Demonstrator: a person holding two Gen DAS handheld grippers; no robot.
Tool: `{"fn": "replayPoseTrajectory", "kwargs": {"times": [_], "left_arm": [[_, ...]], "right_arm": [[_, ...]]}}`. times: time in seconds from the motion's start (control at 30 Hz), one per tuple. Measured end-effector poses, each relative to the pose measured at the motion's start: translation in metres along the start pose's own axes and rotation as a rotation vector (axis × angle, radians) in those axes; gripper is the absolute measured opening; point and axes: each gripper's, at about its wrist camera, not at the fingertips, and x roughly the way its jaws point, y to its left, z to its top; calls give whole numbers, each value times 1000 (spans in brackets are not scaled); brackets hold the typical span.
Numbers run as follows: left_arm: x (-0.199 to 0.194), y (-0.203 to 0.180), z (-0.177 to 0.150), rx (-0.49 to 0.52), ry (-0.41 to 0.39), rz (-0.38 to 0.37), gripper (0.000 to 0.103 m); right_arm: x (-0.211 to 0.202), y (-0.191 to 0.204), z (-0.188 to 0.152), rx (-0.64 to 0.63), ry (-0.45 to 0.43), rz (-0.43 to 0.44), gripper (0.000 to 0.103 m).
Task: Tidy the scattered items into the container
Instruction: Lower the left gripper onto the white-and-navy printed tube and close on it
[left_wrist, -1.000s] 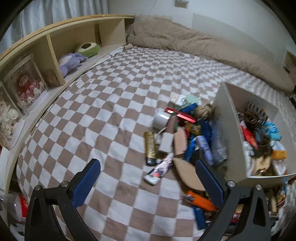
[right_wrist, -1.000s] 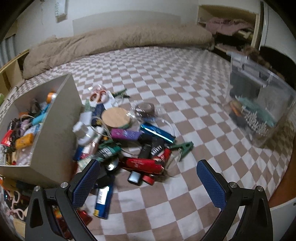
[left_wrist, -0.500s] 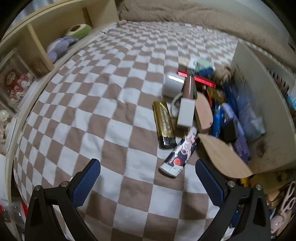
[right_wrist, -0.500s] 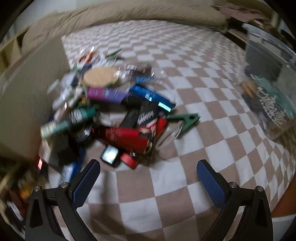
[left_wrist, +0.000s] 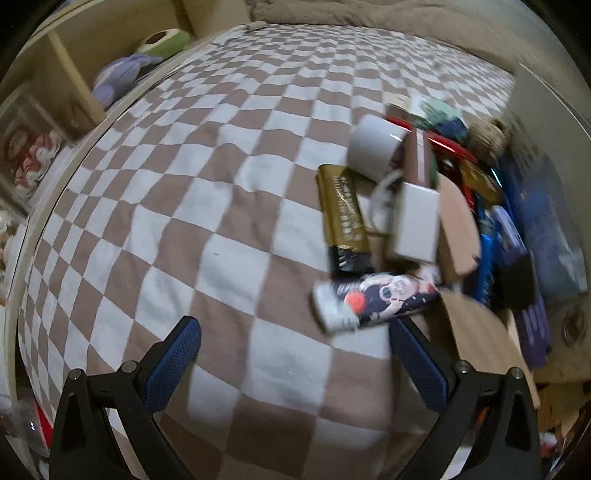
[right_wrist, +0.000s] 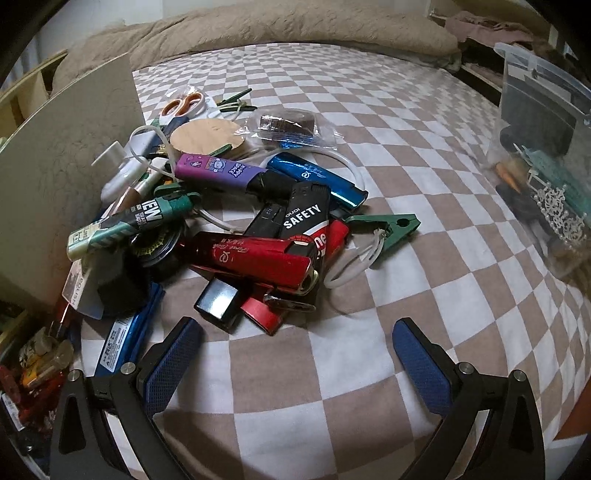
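**Both grippers spread wide over a pile of small items on the checked bed cover**

The left gripper (left_wrist: 291, 345) hangs low above the brown-and-white checked bed cover (left_wrist: 207, 206), its two blue-padded fingers wide apart and holding nothing. Just in front of its right finger lies a dark printed tube with a white cap (left_wrist: 373, 301). Behind the tube there is a gold rectangular lighter with a black end (left_wrist: 343, 218), and beside it a white square charger block (left_wrist: 415, 225) with a white cord. A white cylindrical cup (left_wrist: 373, 147) rests further back. This view is blurred, so the smaller items at the right side cannot be named with certainty.

The right gripper (right_wrist: 293, 354) is also spread wide and empty, over the near edge of the pile. Closest to it lie a glossy red lighter (right_wrist: 255, 260), a black lighter with the word SAFETY (right_wrist: 304, 214), and a small black rectangular block (right_wrist: 218, 301). Further back are a metallic blue lighter (right_wrist: 317, 177), a purple printed lighter (right_wrist: 218, 171), a green clip (right_wrist: 391, 227), a round wooden lid (right_wrist: 208, 134) and orange-handled scissors (right_wrist: 184, 103).

The grey-walled open container (right_wrist: 70, 147) stands just to the left of the pile, touching it. A clear plastic box (right_wrist: 539, 122) stands well apart at the right.
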Motion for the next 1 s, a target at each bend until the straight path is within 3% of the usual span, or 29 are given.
{"fn": "replayPoseTrajectory", "kwargs": {"times": [0.17, 0.43, 0.53, 0.63, 0.93, 1.0], "left_arm": [[7, 16, 8, -60, -21, 18, 103], [10, 17, 13, -56, -61, 42, 103], [5, 9, 8, 18, -39, -22, 103], [-1, -6, 1, 92, -46, -40, 103], [0, -40, 5, 238, -91, -120, 103], [2, -38, 12, 234, -93, -146, 103]], "right_arm": [[0, 0, -1, -3, -12, -3, 103], [0, 0, -3, -10, -23, 0, 103], [0, 1, -4, -14, -27, -5, 103], [1, 1, -4, -14, -32, -5, 103], [2, 0, -6, -13, -40, -2, 103], [2, -1, -6, -13, -41, -3, 103]]}}
